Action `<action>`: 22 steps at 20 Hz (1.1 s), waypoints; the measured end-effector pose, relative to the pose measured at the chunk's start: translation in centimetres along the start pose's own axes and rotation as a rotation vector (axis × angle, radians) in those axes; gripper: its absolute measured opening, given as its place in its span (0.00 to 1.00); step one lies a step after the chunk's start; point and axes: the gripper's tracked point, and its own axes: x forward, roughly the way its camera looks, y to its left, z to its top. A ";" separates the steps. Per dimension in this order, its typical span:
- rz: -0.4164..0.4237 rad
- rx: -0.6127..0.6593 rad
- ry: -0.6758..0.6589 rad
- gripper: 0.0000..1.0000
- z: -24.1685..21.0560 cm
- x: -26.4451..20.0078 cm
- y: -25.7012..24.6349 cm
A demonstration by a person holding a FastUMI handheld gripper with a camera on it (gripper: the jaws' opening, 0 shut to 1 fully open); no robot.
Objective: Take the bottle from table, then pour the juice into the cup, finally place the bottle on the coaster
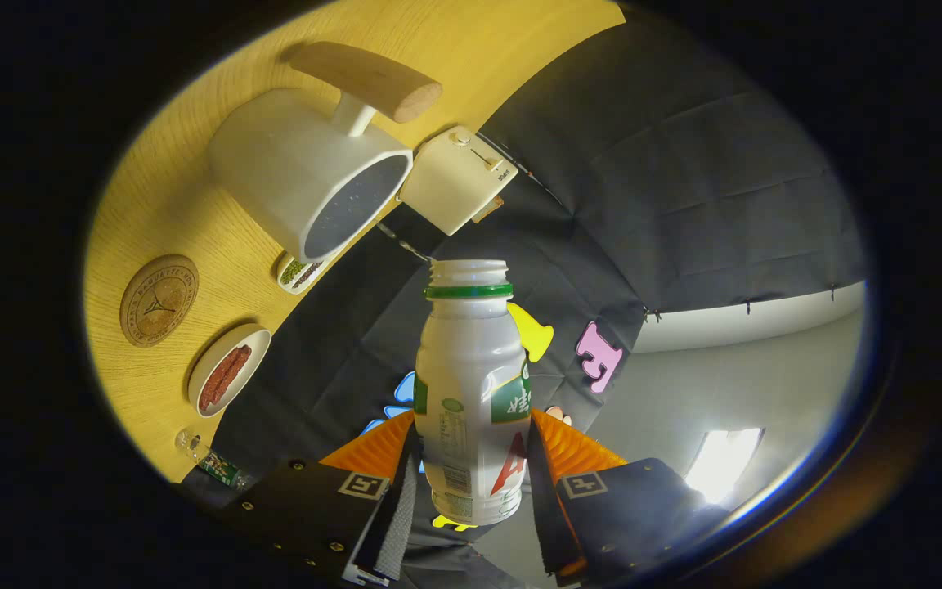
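Gripper [471, 458] clamped on bottle [471, 393] (cap off), tilted toward cup [311, 172], coaster [159, 300] beyond on table [193, 213], dish [227, 370] beside it

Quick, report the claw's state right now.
Claw: closed on the bottle, one finger pressing each side; the bottle's cap is off and it is tilted toward the cup.
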 end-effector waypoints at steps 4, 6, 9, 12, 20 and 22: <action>0.009 0.011 0.004 0.62 -0.2 0.0 0.3; 0.009 0.018 0.007 0.62 -0.3 0.0 0.2; 0.017 0.027 0.008 0.62 -0.4 0.0 0.6; 0.055 0.097 0.028 0.62 -1.1 -0.2 1.7; 0.195 0.509 0.114 0.62 -2.0 -0.9 4.7; 0.214 0.592 0.123 0.62 -1.8 -0.9 4.9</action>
